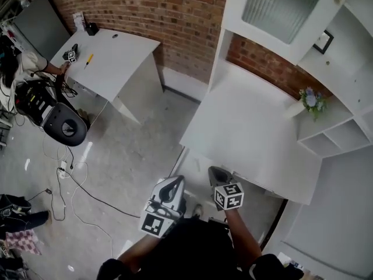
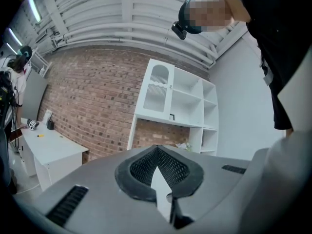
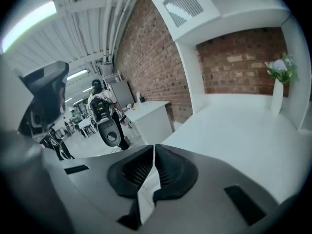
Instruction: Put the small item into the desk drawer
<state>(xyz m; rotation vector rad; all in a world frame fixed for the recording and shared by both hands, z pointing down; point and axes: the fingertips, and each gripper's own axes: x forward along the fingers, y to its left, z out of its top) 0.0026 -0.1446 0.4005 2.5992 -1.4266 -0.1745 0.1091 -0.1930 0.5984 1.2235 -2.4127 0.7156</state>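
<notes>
Your left hand-held gripper [image 1: 172, 185] and right hand-held gripper [image 1: 218, 173] pinched closed, empty, at tabletop [image 1: 250, 127] near edge; small item unseen, so locate it first.

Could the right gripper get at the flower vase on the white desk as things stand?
Probably yes: only bare desk lies between the right gripper and the vase. Its jaws are shut on nothing, so they would need to open first.
</notes>
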